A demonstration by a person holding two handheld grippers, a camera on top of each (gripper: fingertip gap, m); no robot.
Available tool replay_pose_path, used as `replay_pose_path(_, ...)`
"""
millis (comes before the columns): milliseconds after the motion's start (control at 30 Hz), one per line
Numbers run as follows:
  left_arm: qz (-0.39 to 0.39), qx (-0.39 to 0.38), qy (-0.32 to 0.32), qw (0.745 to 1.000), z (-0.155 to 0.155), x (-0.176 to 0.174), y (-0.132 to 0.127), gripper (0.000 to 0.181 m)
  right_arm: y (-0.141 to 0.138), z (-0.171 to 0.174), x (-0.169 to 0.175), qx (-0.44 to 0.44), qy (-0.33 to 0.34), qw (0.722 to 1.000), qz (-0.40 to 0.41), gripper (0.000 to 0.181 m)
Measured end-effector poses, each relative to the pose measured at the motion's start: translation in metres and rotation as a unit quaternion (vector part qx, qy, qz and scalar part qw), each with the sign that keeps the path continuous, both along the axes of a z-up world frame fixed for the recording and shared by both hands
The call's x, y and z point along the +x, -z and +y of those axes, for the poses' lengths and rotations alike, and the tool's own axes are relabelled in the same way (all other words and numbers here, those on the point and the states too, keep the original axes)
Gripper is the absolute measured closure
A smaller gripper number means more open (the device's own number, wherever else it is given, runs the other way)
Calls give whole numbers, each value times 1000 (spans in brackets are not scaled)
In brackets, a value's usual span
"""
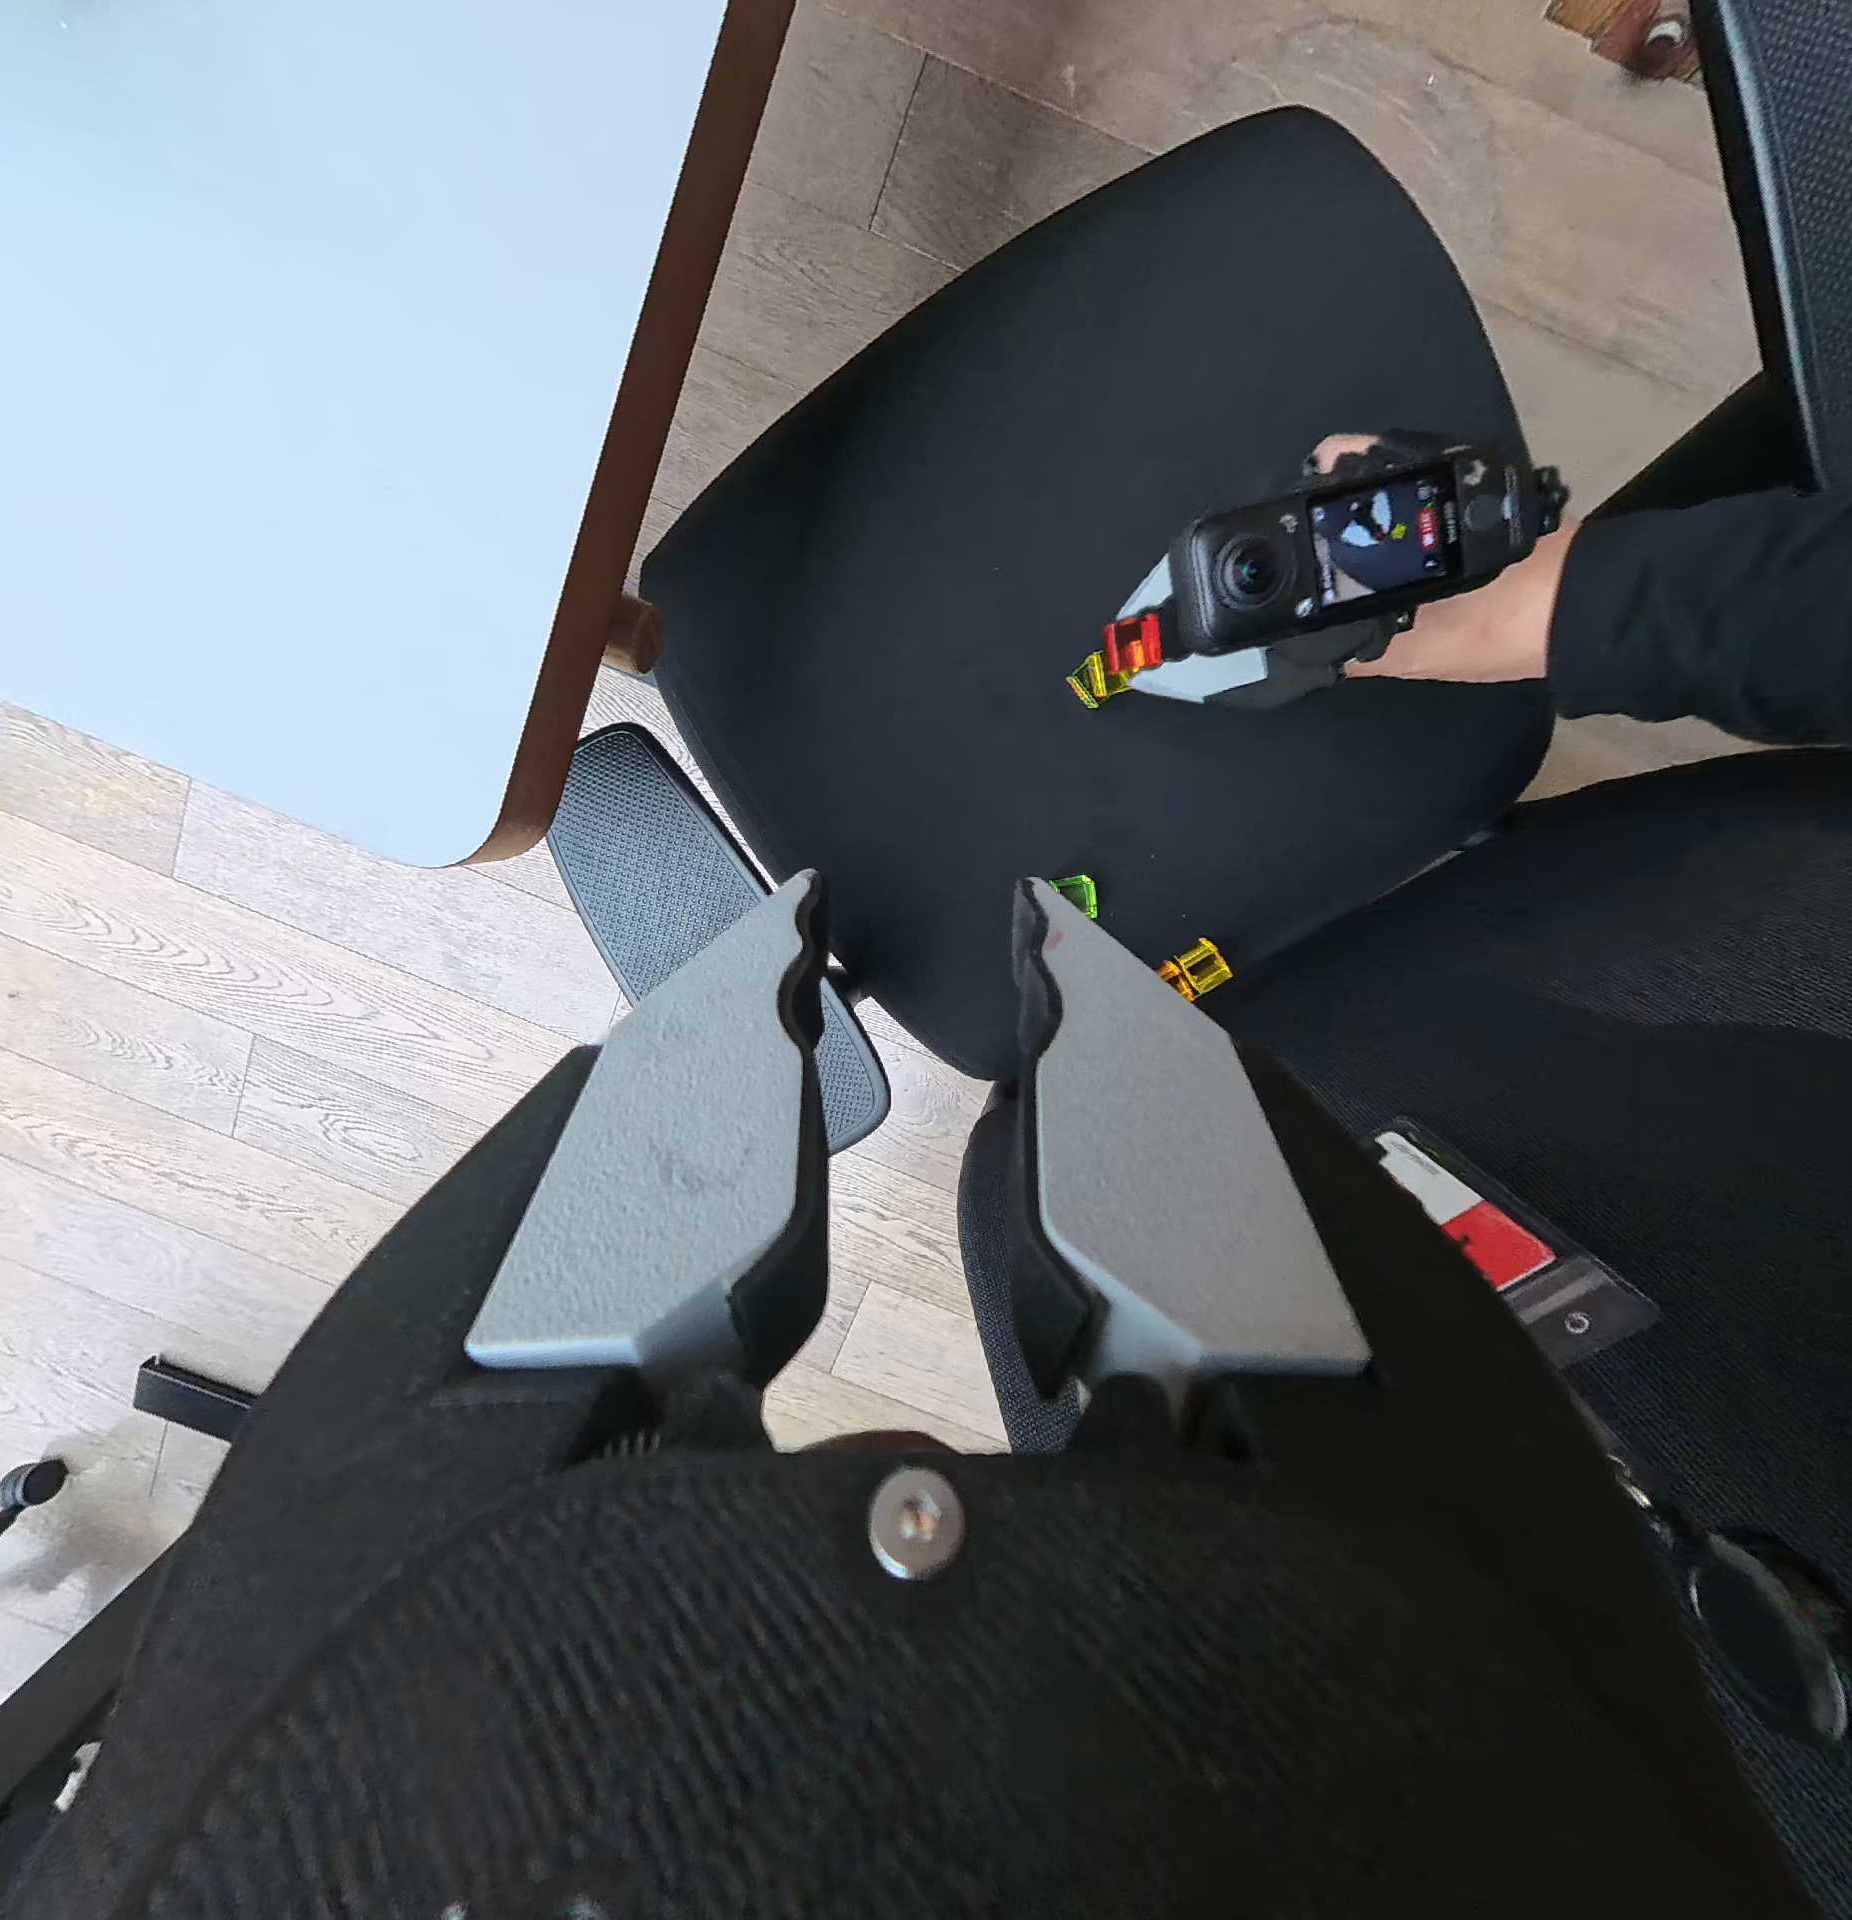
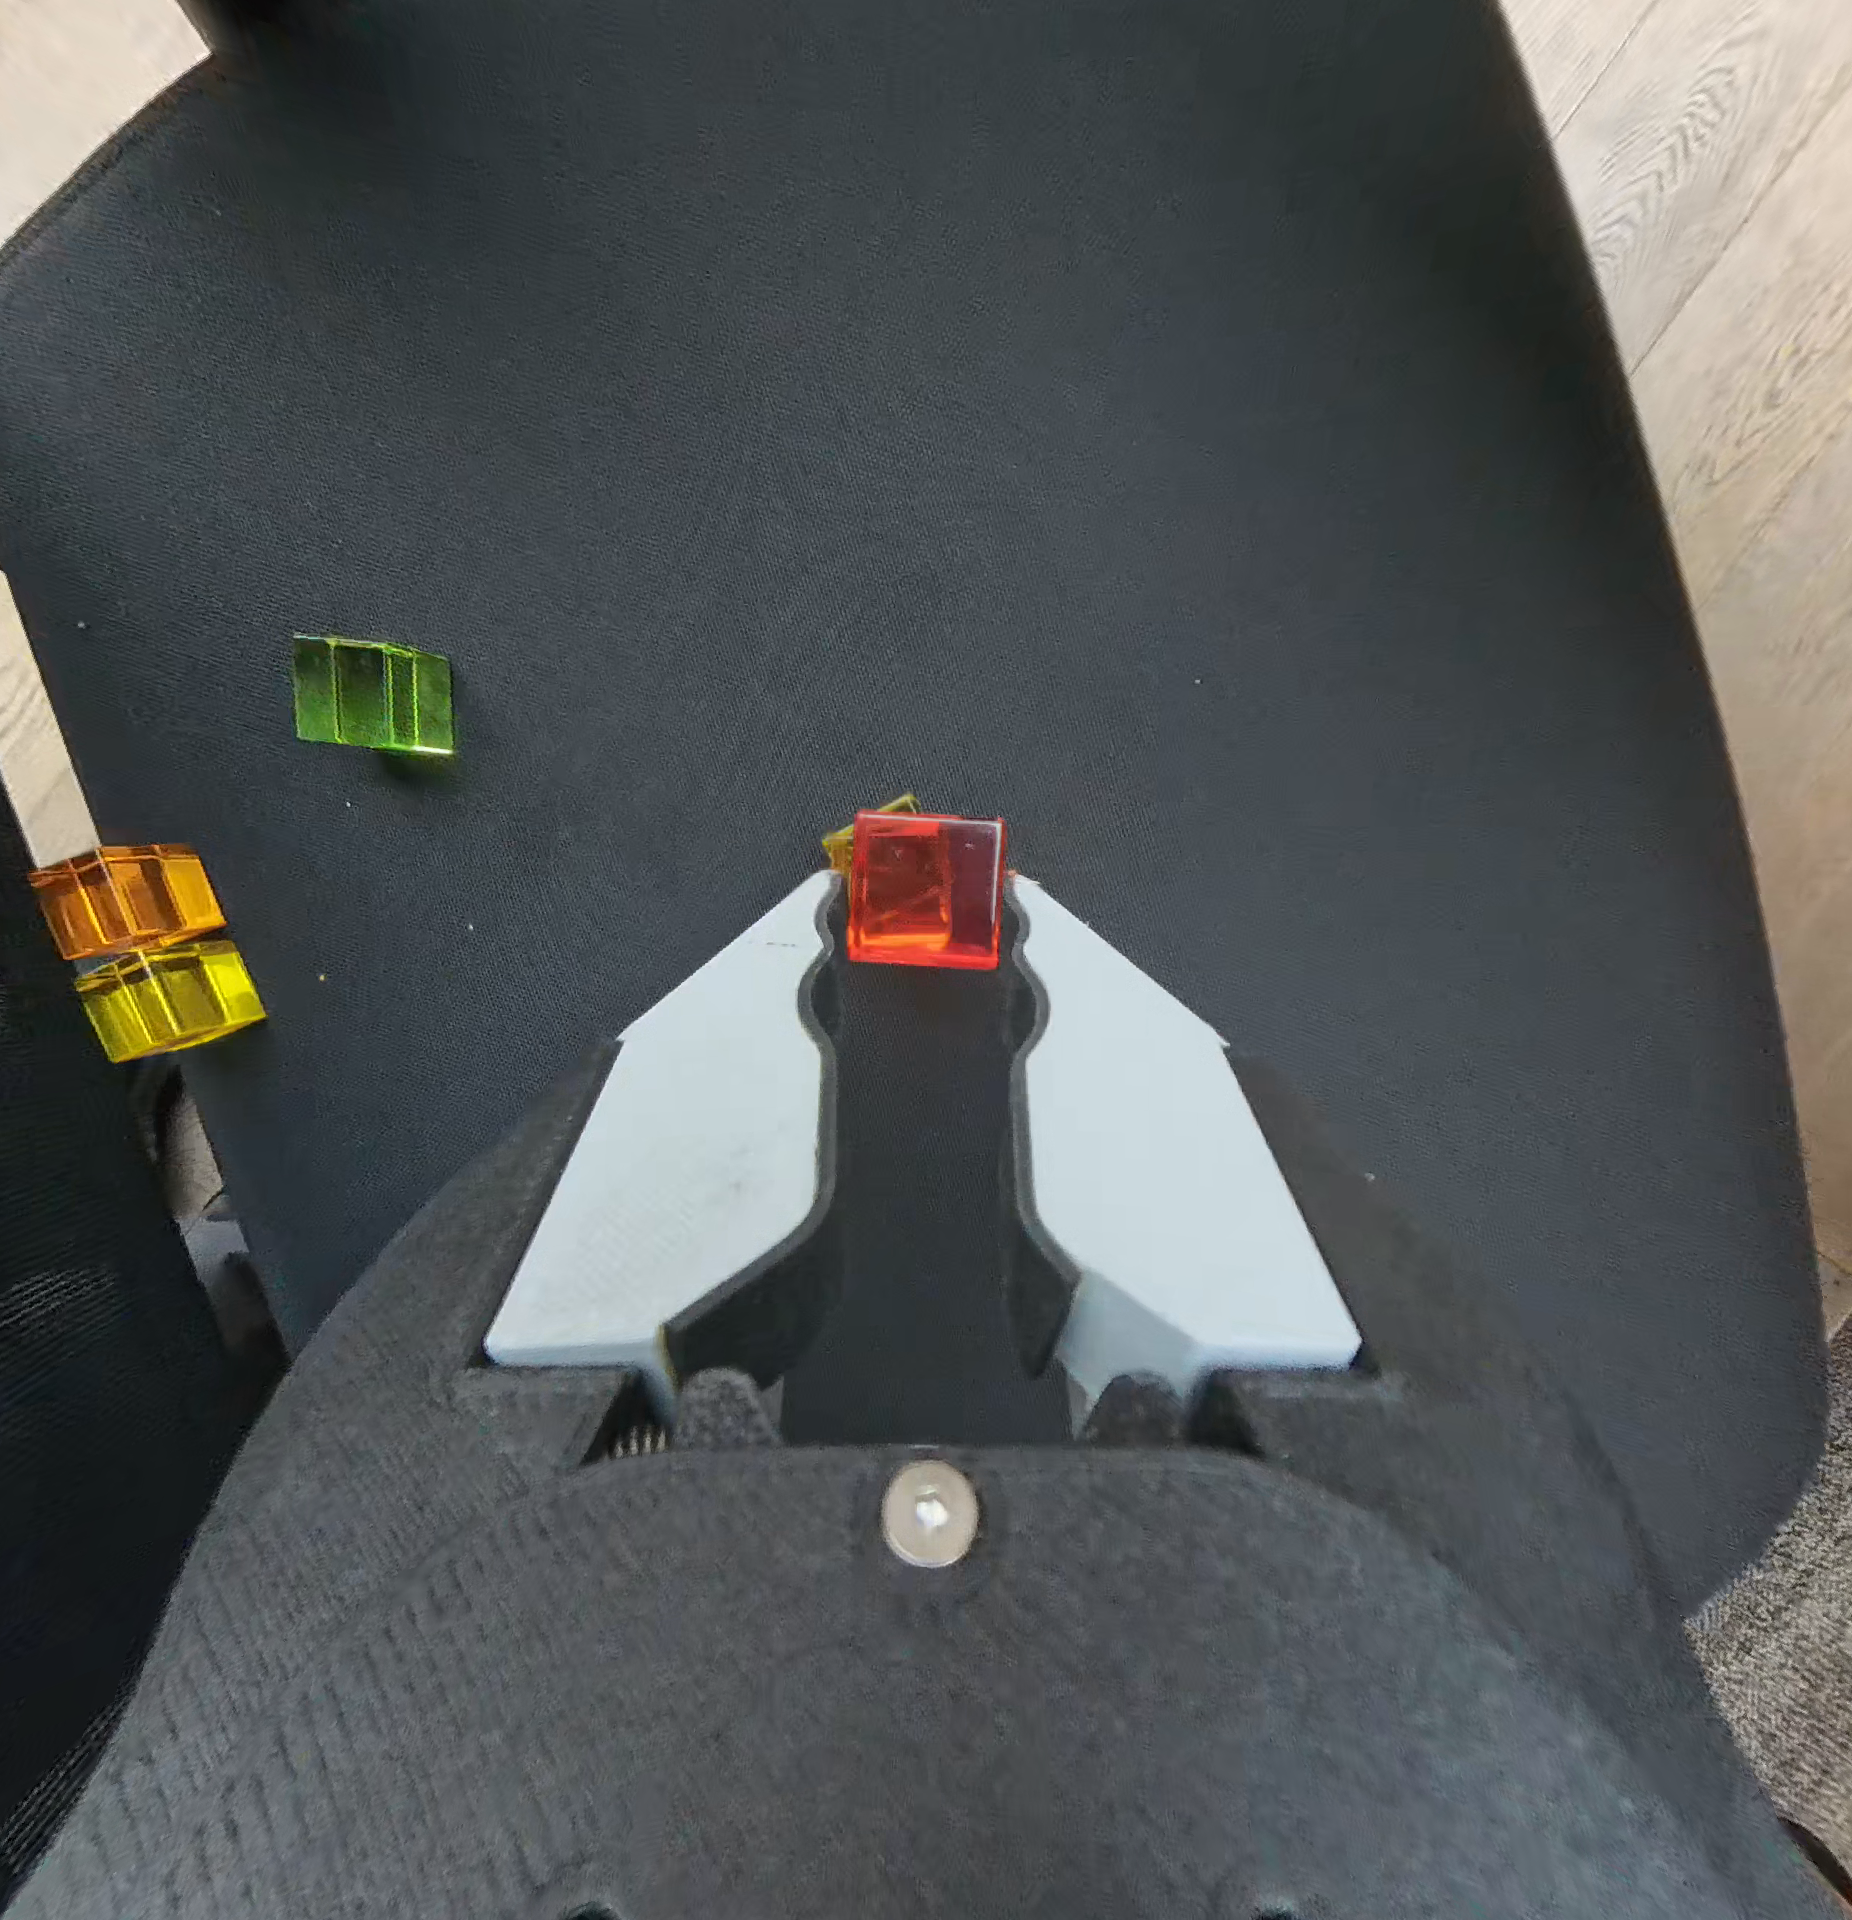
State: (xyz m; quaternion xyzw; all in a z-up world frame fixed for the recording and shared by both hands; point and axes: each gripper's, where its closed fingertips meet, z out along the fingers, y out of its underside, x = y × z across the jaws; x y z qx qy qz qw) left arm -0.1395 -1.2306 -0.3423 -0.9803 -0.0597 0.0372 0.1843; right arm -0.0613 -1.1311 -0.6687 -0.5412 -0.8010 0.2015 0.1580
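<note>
Tongs on the right [image 2: 922,883] pinch a red cube [image 2: 924,902]; left tongs [image 1: 917,904] gape empty.

Both claws have pale grey fingers on black textured bodies, and the right claw [image 2: 924,878] has a see-through red block [image 2: 924,902] at its tips with a yellow-green block [image 1: 1093,677] peeking out behind. On the black fabric chair seat [image 2: 1005,416] sit clear green [image 2: 373,693], orange [image 2: 127,900] and yellow [image 2: 169,1000] blocks. The floor [image 1: 122,1039] is pale grey woodgrain, and the table [image 1: 278,364] is light blue with a brown edge.
</note>
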Motion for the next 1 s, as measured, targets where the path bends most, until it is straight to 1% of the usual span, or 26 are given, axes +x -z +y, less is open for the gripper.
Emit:
replay_pose_path(133,0,-1,-1,1000,-1,0,1,150,10,-6,-4,0,-10,1000,-9,155)
replay_pose_path(300,2,-1,2,1000,-1,1,0,149,19,-5,-3,21,-25,999,-23,154)
replay_pose_path(467,0,1,-2,1000,-1,0,-1,149,16,-8,1,12,-23,1000,-17,144)
replay_pose_path(600,1,0,-1,1000,-1,0,-1,149,19,-7,5,16,-26,999,-20,133)
replay_pose_path(700,0,-1,-1,1000,-1,0,0,150,29,-6,10,21,-35,998,-40,123)
replay_pose_path(833,0,-2,1,1000,-1,2,1,150,44,0,11,48,-68,995,-55,123)
replay_pose_path(1000,-1,-6,4,1000,-2,4,3,150,63,3,3,67,-112,988,-79,123)
